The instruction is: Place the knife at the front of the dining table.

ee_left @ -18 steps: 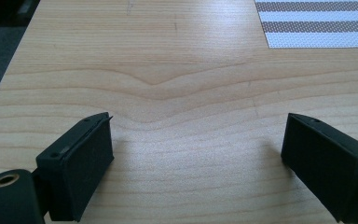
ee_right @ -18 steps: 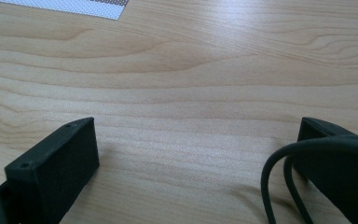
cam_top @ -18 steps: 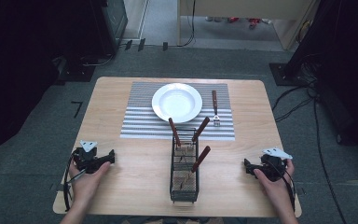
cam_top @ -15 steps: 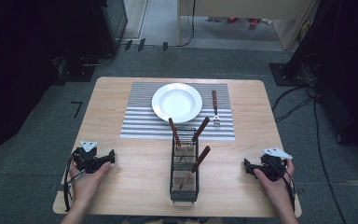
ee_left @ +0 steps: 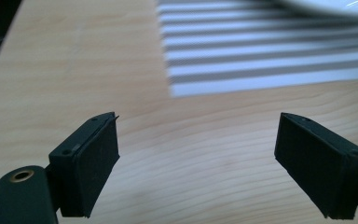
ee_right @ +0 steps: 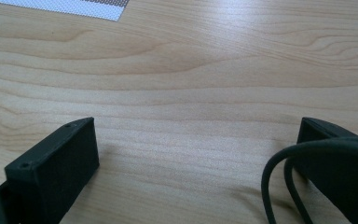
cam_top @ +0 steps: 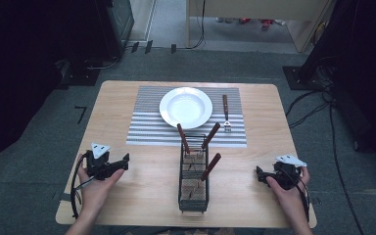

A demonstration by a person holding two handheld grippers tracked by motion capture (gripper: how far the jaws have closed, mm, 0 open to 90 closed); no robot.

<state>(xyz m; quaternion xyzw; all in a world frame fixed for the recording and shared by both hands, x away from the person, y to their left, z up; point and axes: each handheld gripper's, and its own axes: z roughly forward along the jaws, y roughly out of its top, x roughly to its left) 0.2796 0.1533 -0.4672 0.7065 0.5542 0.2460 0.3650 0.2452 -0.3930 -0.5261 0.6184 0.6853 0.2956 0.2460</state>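
A black wire caddy [cam_top: 193, 182] stands at the table's front middle, with three brown-handled utensils [cam_top: 183, 138] sticking up out of it. Behind it a white plate [cam_top: 185, 106] sits on a grey striped placemat [cam_top: 149, 122], and a fork [cam_top: 226, 114] lies on the mat right of the plate. My left gripper [cam_top: 125, 162] rests on the wood at the front left, held by a hand, open and empty [ee_left: 198, 168]. My right gripper [cam_top: 258, 175] rests at the front right, jaws wide apart over bare wood [ee_right: 198, 172], holding nothing.
The wooden table [cam_top: 127, 196] has bare wood around both grippers. The placemat's near corner [ee_left: 214, 74] lies ahead of the left gripper. A black cable [ee_right: 284, 186] loops in front of the right jaw. Dark equipment and floor cables [cam_top: 318, 107] surround the table.
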